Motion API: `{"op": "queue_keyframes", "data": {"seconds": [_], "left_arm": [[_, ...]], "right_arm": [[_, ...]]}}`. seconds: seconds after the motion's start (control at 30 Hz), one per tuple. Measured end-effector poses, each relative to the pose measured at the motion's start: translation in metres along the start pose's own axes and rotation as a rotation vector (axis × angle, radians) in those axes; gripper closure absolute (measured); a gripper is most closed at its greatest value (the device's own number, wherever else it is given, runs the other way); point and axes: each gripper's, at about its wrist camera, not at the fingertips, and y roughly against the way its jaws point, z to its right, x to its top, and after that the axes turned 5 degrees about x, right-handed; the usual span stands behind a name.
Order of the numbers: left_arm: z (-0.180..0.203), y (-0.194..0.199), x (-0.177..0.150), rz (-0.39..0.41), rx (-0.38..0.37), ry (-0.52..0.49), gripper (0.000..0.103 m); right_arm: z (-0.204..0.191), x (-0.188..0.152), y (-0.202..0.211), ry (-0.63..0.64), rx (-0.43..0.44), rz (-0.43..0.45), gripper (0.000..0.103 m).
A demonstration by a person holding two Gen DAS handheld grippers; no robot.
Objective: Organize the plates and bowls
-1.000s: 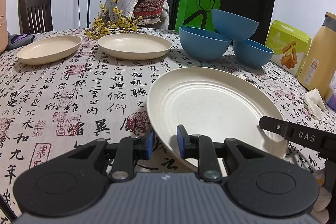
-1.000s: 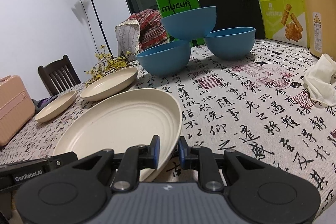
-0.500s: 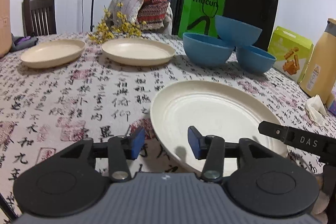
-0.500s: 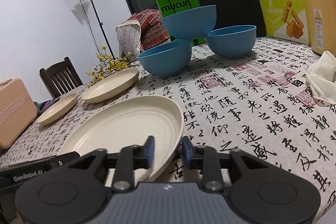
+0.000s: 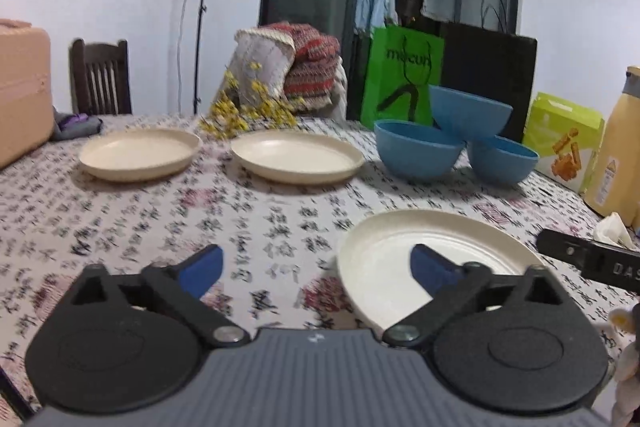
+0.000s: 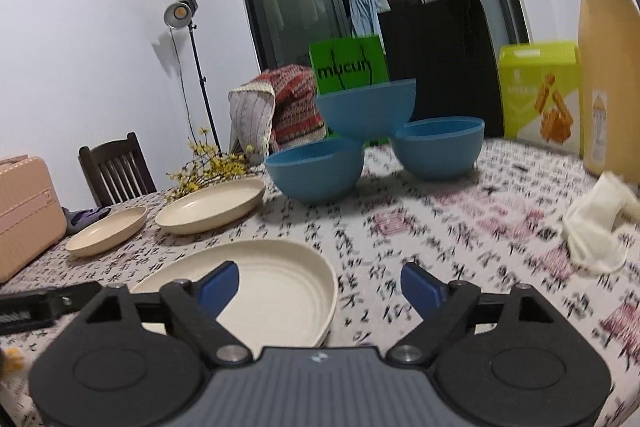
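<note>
I logged both claws spread wide, their jaws having just been opening. The left claw [image 5: 316, 267] hung low over the table [image 5: 132, 223], with nothing pinched; its right blue pad overlapped the near edge of the large cream plate [image 5: 384, 259] in the left wrist view, but I could not tell whether it touched. The right claw [image 6: 320, 287] was likewise spread, its left pad over the same large plate [image 6: 276, 287], its right pad over bare tablecloth.

The large plate lay flat at lower centre-right of the left wrist view and lower left of the right wrist view. Two smaller cream plates sat side by side further back: one at left [image 5: 138, 153], one nearer centre [image 5: 296, 155], apart from each other. Three blue bowls stood at right of centre, two on the table [image 5: 418, 155] [image 5: 502, 161] and a third [image 5: 470, 115] perched across their rims, tilted.

Behind the plates I noted yellow flowers [image 5: 244, 111]. A green bag [image 5: 400, 75] and black bag [image 5: 488, 67] stood behind the bowls. A green box [image 5: 560, 139], a tan flask [image 5: 618, 155] and a crumpled white cloth [image 6: 600, 223] were at far right. A pink case [image 5: 22, 91] showed at the left edge.
</note>
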Motion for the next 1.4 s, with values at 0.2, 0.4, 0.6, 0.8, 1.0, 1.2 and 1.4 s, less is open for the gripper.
{"op": "queue_keyframes", "data": {"seconds": [0.2, 0.4, 0.6, 0.8, 1.0, 1.2, 1.4], "left_arm": [[-0.021, 0.007, 0.005, 0.071, 0.071, -0.023, 0.000], [-0.057, 0.007, 0.008, 0.091, 0.142, -0.019, 0.000], [-0.094, 0.008, 0.008, 0.118, 0.204, -0.007, 0.000], [-0.119, 0.006, 0.012, 0.120, 0.240, 0.013, 0.000], [-0.122, -0.002, 0.013, 0.123, 0.260, 0.007, 0.000], [-0.123, -0.005, 0.012, 0.125, 0.250, 0.020, 0.000], [-0.136, -0.001, 0.010, 0.135, 0.245, 0.102, 0.000]], "right_arm": [[0.000, 0.004, 0.003, 0.080, -0.044, 0.053, 0.000], [0.009, 0.010, 0.001, 0.120, -0.078, 0.083, 0.000], [0.017, 0.011, -0.005, 0.137, -0.102, 0.109, 0.000], [0.025, 0.012, -0.008, 0.113, -0.067, 0.099, 0.000], [0.021, 0.014, -0.006, 0.153, -0.089, 0.142, 0.000], [0.028, 0.015, -0.009, 0.109, -0.081, 0.150, 0.000], [0.034, 0.015, -0.009, 0.073, -0.081, 0.145, 0.000]]}}
